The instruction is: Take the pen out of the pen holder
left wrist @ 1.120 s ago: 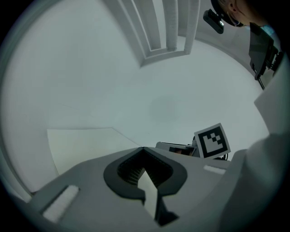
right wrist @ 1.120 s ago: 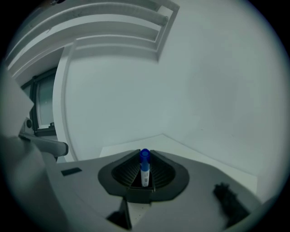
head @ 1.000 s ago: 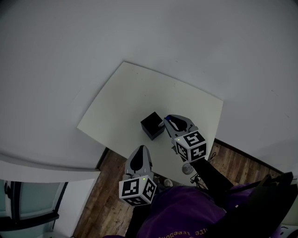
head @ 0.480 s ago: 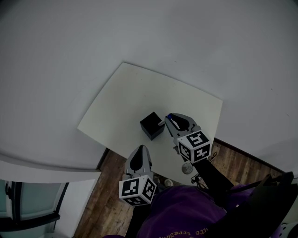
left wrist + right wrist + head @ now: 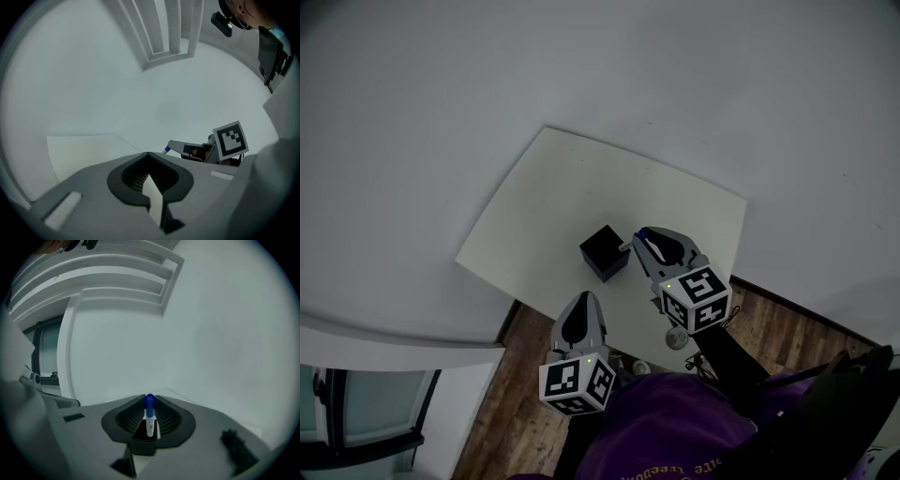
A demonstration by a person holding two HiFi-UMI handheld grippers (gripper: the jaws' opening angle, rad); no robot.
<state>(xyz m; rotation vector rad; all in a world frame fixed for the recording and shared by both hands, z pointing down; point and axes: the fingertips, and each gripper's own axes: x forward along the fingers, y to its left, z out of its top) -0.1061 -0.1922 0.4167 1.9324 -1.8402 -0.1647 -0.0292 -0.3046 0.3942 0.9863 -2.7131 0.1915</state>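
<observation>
A black cube-shaped pen holder (image 5: 604, 253) stands on the small white table (image 5: 553, 197). My right gripper (image 5: 636, 244) is just to its right, shut on a white pen with a blue cap (image 5: 149, 414). In the right gripper view the pen stands upright between the pads of that gripper (image 5: 150, 404), with a dark box shape right under it. The pen's blue end (image 5: 167, 149) pokes out of the right gripper (image 5: 187, 150) in the left gripper view. My left gripper (image 5: 584, 300) hangs at the table's near edge, shut and holding nothing (image 5: 147, 155).
Pale walls surround the table on the far and left sides. Brown wood floor (image 5: 525, 375) lies below the near edge. A small round grey object (image 5: 677, 339) sits by the table's near right corner. The person's purple clothing (image 5: 675, 431) fills the bottom.
My right gripper has drifted a little to the right and toward me with the pen, away from the holder. The left gripper has stayed put.
</observation>
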